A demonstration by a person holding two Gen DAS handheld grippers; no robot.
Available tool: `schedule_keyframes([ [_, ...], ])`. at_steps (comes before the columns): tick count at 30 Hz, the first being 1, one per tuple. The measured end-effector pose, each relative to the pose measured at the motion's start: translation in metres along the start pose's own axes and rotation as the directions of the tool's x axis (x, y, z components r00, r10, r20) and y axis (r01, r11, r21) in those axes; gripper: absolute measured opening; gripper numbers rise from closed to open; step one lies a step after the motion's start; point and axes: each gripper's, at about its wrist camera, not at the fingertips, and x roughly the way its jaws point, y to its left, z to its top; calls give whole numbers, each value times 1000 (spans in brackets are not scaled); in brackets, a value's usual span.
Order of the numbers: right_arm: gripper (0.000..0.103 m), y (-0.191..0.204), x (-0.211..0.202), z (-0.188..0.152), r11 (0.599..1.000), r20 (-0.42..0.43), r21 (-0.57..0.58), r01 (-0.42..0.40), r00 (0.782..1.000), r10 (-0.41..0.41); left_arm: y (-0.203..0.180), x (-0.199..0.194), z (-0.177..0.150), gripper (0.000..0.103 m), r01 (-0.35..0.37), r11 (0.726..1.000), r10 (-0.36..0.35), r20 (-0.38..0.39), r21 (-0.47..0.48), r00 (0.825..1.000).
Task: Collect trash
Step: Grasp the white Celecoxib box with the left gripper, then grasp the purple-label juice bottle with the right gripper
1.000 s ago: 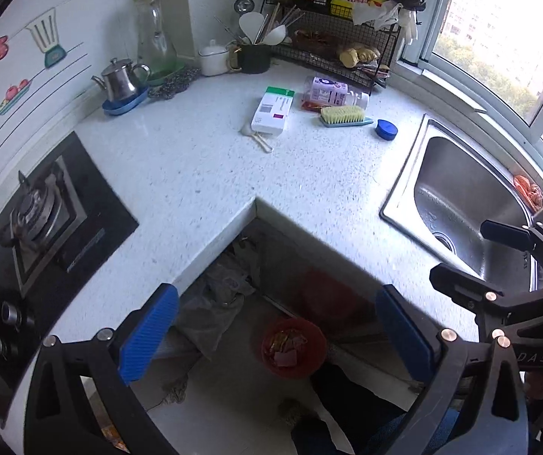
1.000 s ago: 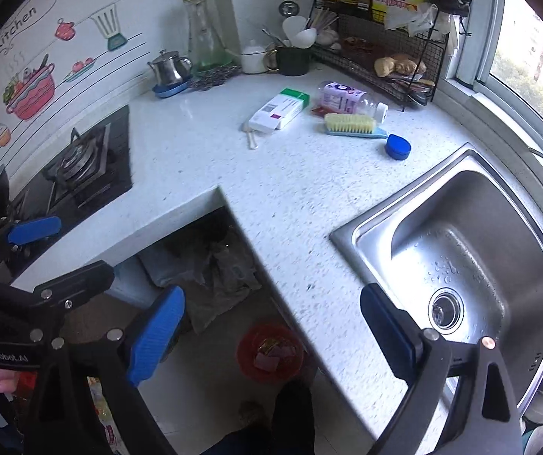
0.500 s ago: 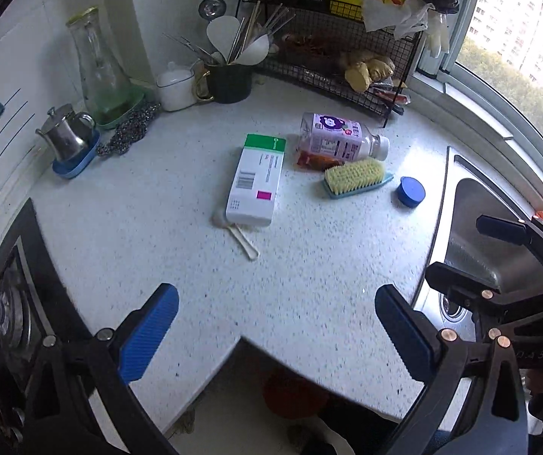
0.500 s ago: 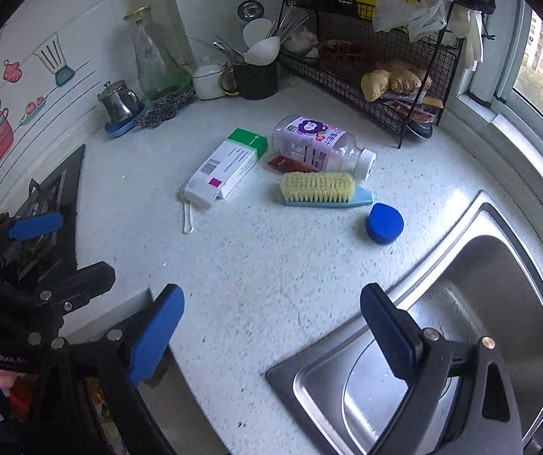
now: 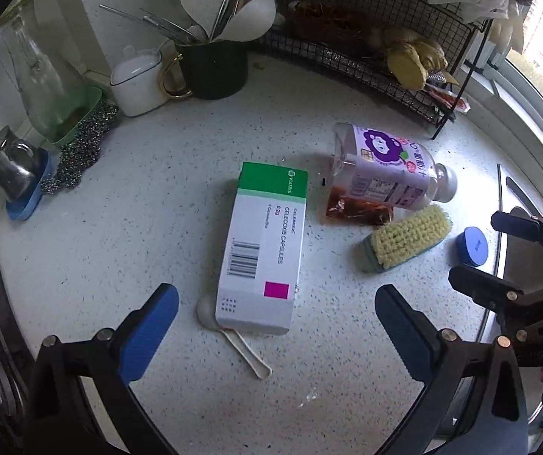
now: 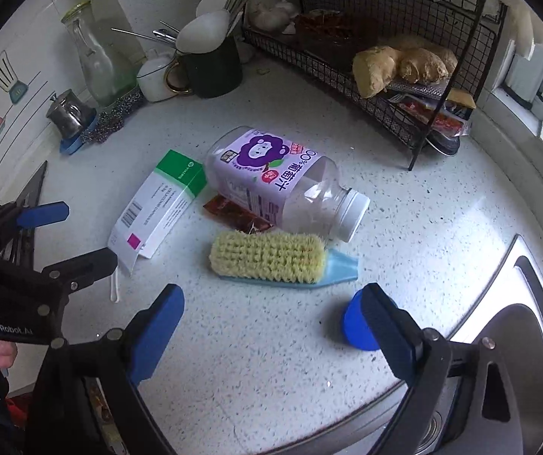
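A white and green medicine box [image 5: 263, 242] [image 6: 159, 204] lies flat on the speckled counter, partly over a white plastic spoon [image 5: 233, 335]. Beside it an empty purple-labelled juice bottle [image 5: 388, 168] [image 6: 279, 184] rests on its side over a red sauce packet [image 5: 358, 210] [image 6: 233, 214]. My left gripper [image 5: 277, 333] is open, hovering just in front of the box and holding nothing. My right gripper [image 6: 271, 330] is open too, just short of a yellow scrub brush [image 6: 275, 256] [image 5: 404, 239], with a blue cap [image 6: 354, 326] [image 5: 472, 246] by its right finger.
A black wire rack [image 6: 377, 53] with ginger stands at the back right. A dark utensil mug [image 5: 212, 64], a white pot [image 5: 138, 81], a glass carafe [image 5: 38, 76] and a small steel teapot [image 5: 6, 165] line the back wall. The sink rim [image 6: 514, 261] lies right.
Both grippers have moved forward and closer over the counter towards the box, bottle and brush, which now fill the views. The floor and red bin have dropped out of sight. Jaws stayed open.
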Motion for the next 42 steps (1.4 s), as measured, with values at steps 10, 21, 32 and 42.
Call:
schedule_keyframes([
  [10, 94, -18, 22, 15, 999, -21, -24, -23, 1000, 23, 3, 54, 18, 94, 4, 1000, -3, -62, 18, 998],
  [21, 94, -35, 25, 38, 996, -15, -87, -27, 1000, 26, 3, 68, 22, 57, 6, 1000, -5, -73, 11, 997],
  [32, 94, -19, 45, 73, 975, -33, -219, -42, 999, 36, 16, 21, 21, 57, -8, 996, 9, 8, -92, 1000],
  [42, 93, -6, 81, 85, 954, -107, -280, -105, 991, 78, 29, 1, 8, 57, -26, 992, 27, 9, -127, 1000],
])
